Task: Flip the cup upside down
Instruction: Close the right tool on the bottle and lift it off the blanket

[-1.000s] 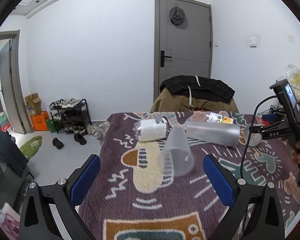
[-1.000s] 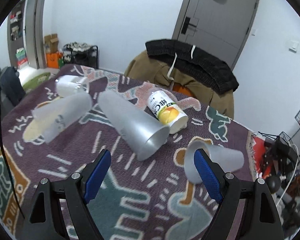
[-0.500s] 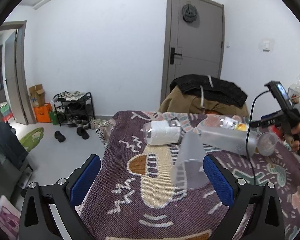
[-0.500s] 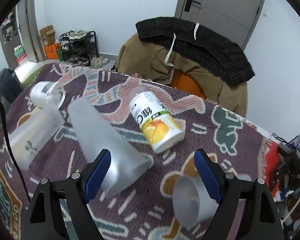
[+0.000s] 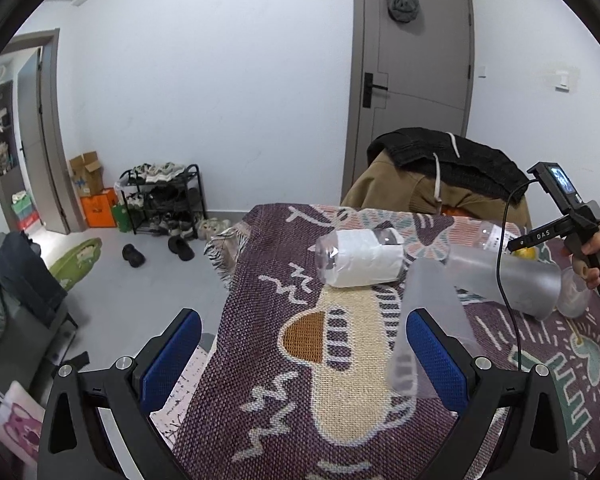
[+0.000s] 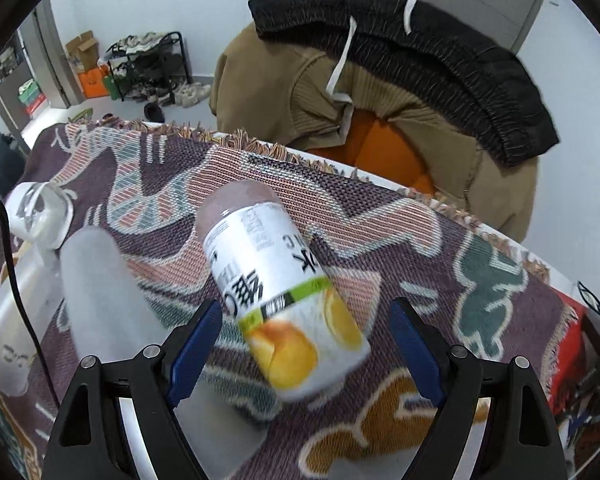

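My right claw (image 6: 304,344) is spread wide around the juice-label cup (image 6: 284,300), lying on its side mid-tabletop (image 6: 420,240). I'd centre it, pinch mid-body, then rotate mouth-down. My left claw (image 5: 300,356) is spread, empty, near the tabletop's left edge.

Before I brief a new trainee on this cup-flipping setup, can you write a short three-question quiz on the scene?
1. True or false: the right gripper is shut.
2. The orange-labelled bottle: A upright, B on its side?
3. What covers the table?

Key: 1 false, its jaws stand apart, as do those of the left gripper. 2 B. 3 a patterned woven cloth.
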The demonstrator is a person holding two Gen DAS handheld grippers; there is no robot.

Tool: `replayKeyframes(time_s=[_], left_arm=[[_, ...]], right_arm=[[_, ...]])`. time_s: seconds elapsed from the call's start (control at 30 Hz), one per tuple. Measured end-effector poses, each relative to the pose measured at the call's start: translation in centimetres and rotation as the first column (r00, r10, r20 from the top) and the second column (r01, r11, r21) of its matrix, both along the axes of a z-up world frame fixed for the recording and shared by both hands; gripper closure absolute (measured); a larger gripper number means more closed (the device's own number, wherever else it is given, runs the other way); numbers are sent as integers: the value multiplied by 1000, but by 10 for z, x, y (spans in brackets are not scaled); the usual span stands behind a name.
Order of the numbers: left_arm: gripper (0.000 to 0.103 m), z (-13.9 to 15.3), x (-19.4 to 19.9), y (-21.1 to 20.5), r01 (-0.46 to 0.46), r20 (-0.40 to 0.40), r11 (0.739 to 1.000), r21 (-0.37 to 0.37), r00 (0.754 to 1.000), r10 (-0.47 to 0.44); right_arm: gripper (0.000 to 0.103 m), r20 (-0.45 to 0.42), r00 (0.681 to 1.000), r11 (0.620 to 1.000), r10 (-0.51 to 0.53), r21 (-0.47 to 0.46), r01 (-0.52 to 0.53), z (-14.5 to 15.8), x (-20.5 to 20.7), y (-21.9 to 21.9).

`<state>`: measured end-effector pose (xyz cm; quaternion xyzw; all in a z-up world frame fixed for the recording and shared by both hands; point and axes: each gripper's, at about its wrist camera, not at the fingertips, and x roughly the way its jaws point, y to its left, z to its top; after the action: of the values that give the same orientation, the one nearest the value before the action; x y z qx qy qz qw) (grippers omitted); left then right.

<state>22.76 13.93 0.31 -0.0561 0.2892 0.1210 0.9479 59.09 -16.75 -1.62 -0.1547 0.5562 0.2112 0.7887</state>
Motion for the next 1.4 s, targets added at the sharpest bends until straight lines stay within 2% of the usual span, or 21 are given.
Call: replayKeyframes(time_s=[0.17,0.2,0.37,0.5,0.63,0.83,1.13,1.3,1.4], left_arm=[[0,-7,6,6,-14,-12,1000,-19,1000,14],[0,-8,7,7,-16,-14,1000,-19,1000,15],[0,-9,9,8,-14,-26,1000,-25,1000,14],[0,-3,1,5,1,-13,1000,-24,1000,-1],[0,6,-7,0,9,-15,1000,3,1000,-9],[0,27,-31,-5,25,24,1000,19,999,-25],[0,35,-66,-22,69,60,997,22,996,-70],[0,41,-90,-32,109,86,994,33,990,-111],[0,42,-101,-33,121,96,993,-1,988,-120]], right_arm=[[18,-71,997,1000,21,-4,-22,-22,14,11],[23,-90,996,1000,26,-14,-27,-27,16,14],[30,-65,997,998,39,-45,-42,-19,11,19],[31,-5,999,997,50,-52,-50,2,-3,19],[31,71,997,1000,21,-22,-20,38,-18,9],[31,130,991,999,29,16,-31,91,-53,3],[31,136,991,996,15,82,-26,122,-123,-9],[31,87,996,988,-32,153,19,128,-162,-17],[31,61,996,975,-62,219,47,133,-187,-19]])
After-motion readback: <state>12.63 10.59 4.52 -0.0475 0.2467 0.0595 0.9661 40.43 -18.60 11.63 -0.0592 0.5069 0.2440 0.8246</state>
